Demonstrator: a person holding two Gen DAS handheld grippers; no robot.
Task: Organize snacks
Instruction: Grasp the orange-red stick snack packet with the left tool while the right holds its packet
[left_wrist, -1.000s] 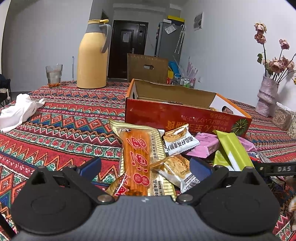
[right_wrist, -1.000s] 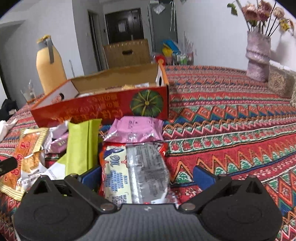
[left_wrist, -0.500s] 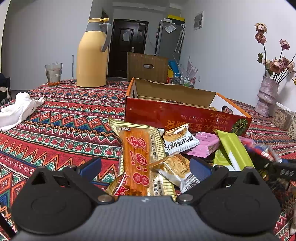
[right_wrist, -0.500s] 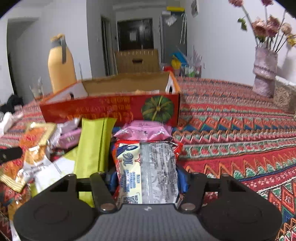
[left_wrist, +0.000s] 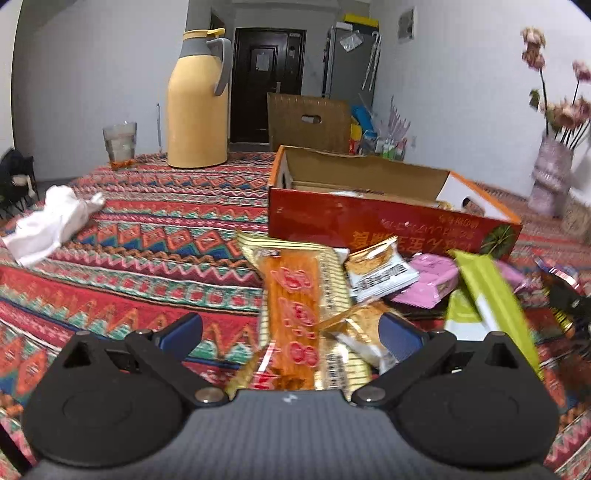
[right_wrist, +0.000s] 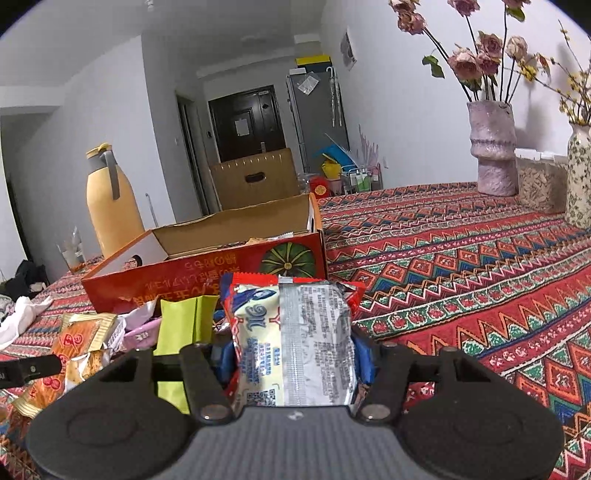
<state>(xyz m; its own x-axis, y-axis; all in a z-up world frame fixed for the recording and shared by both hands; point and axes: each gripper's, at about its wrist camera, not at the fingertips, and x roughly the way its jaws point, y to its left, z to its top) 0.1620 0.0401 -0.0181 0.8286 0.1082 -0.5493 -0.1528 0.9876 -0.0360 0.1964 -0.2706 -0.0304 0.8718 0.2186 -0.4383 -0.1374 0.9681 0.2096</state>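
a second ago the right gripper (right_wrist: 293, 350) stood wide over the red-and-silver snack packet (right_wrist: 291, 339) on the patterned tablecloth (right_wrist: 461, 280); its jaws have since been closing, and now the blue pads clamp the packet's two sides and it rides higher against the red cardboard box (right_wrist: 207, 273) behind. the left gripper (left_wrist: 290, 328) has barely shifted, jaws spread and gripping nothing, with the long orange snack pack (left_wrist: 295, 306) lying on the cloth between its fingers, short of the box.

A home: patterned tablecloth (right_wrist: 461, 258), vase of dried flowers (right_wrist: 493, 147), fridge (right_wrist: 317, 122) and dark entrance door (left_wrist: 267, 85).
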